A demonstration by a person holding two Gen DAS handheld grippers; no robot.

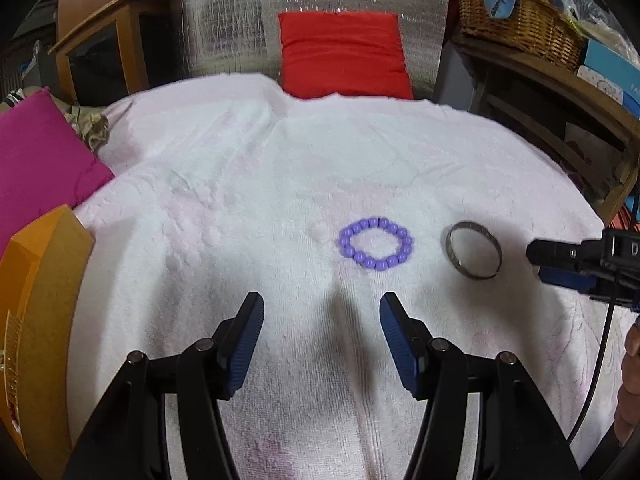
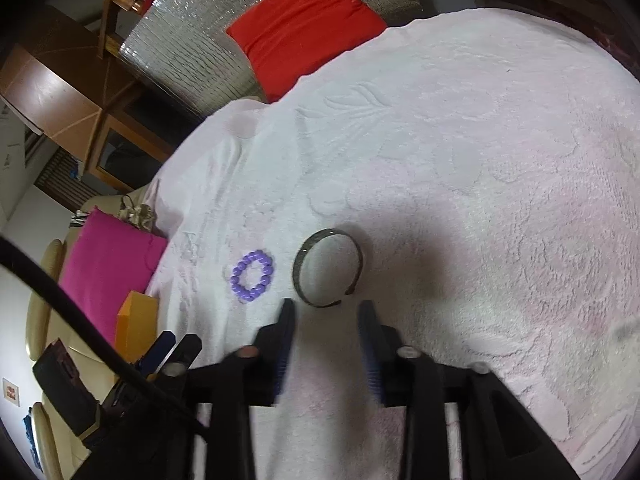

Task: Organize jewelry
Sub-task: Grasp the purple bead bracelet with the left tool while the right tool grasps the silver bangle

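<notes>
A purple bead bracelet (image 1: 376, 244) lies flat on the pale pink towel (image 1: 248, 184), just ahead of my left gripper (image 1: 322, 307), which stands open and empty. Right of the beads lies a dark metal bangle (image 1: 473, 249). In the right wrist view the bangle (image 2: 327, 267) rests on the towel (image 2: 480, 160) directly in front of my right gripper (image 2: 327, 312), whose jaws stand apart with nothing between them. The bead bracelet (image 2: 253, 276) lies left of the bangle there. The right gripper's tips (image 1: 560, 262) enter the left wrist view from the right edge.
An orange box (image 1: 36, 304) and a magenta cushion (image 1: 40, 160) sit at the left. A red cushion (image 1: 344, 56) leans at the back against silver foil. A wicker basket (image 1: 520, 20) stands on a wooden shelf at the right. A black cable (image 2: 80, 320) crosses the lower left.
</notes>
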